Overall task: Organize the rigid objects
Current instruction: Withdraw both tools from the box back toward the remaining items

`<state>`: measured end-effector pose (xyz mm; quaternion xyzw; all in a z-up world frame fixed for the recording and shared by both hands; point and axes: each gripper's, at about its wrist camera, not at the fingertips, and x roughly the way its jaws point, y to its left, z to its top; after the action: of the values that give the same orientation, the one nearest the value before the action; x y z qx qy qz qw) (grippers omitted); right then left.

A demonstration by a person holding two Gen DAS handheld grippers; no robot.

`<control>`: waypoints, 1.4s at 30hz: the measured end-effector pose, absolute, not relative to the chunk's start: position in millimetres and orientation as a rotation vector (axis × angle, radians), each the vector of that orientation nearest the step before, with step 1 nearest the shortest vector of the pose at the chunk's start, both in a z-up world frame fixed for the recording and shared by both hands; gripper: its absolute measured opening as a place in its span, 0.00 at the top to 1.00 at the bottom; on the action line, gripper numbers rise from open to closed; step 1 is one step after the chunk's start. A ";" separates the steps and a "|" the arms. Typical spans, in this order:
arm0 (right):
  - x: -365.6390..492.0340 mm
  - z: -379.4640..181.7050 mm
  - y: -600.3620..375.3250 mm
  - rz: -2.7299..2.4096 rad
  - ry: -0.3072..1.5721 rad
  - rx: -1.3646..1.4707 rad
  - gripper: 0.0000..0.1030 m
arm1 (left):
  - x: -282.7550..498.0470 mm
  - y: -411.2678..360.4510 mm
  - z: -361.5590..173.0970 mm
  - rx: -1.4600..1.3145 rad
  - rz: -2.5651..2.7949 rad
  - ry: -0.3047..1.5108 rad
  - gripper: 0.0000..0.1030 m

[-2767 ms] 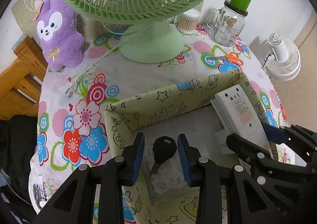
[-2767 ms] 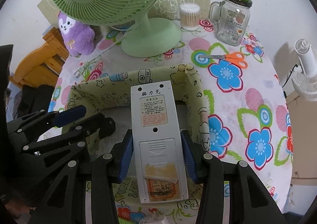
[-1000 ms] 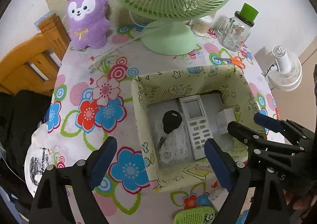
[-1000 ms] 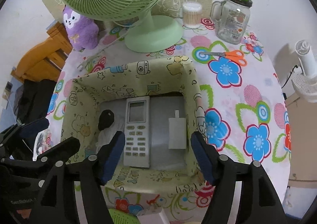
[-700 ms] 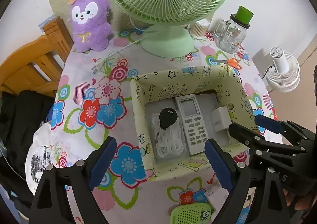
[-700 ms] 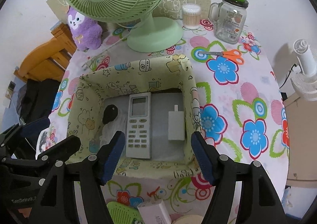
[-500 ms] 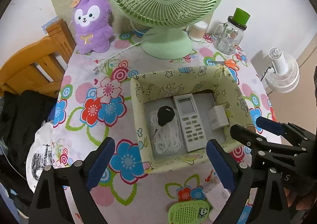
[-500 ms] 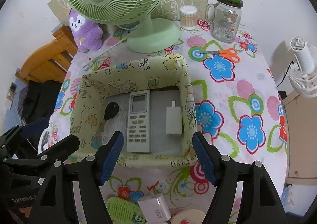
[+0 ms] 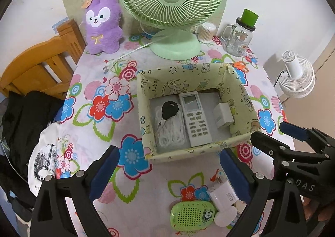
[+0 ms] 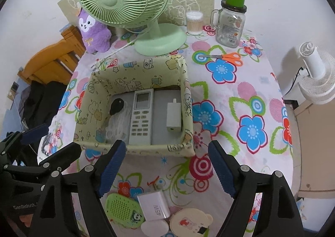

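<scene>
A yellow-green fabric box (image 9: 196, 149) (image 10: 146, 150) stands on the flowered tablecloth. In it lie a black key (image 9: 170, 110) on a white cord (image 9: 170, 134), a white remote (image 9: 195, 119) and a white charger (image 9: 223, 116). My left gripper (image 9: 169, 154) hovers before the box's near wall, its jaws opening with nothing between them. To its right, my right gripper (image 10: 166, 146) is also opening and empty. Near the table edge lie a green perforated gadget (image 10: 123, 208) and a white charger block (image 10: 153, 205).
A green fan (image 9: 169, 6), a purple plush (image 9: 102, 23), a glass jar (image 9: 240, 36) and a swab tub (image 9: 206, 31) line the back. Orange scissors (image 10: 228, 57) lie right of the box. A wooden chair (image 9: 37, 69) stands left, a white fan (image 9: 297, 77) right.
Both grippers let go of the key and the remote, which now lie in the box. They drew back and up with jaws spreading, and the small items at the near edge came into view.
</scene>
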<state>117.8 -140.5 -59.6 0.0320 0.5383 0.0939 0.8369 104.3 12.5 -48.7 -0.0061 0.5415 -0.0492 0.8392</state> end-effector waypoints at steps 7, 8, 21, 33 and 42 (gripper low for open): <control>103.3 -49.2 -145.9 0.197 1.112 0.042 0.14 | 91.1 10.4 -41.2 -0.028 -0.093 1.130 0.04; 101.8 -48.1 -146.7 0.196 1.109 0.041 0.13 | 89.5 9.9 -40.2 -0.028 -0.091 1.127 0.03; 77.1 -28.4 -161.0 0.181 1.031 -0.027 0.11 | 71.1 -4.0 -29.6 -0.027 -0.101 1.102 0.01; 65.6 -16.3 -171.1 0.174 1.003 -0.028 0.11 | 59.0 -11.7 -19.9 -0.047 -0.114 1.067 0.01; 53.9 -17.9 -177.3 0.171 0.989 -0.009 0.11 | 47.0 -18.1 -23.7 -0.050 -0.134 1.057 0.01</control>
<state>53.9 -177.3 -17.9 -0.0045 0.4740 0.0821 0.8767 47.0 -18.1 -23.7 -0.0238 0.5040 -0.0638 0.8610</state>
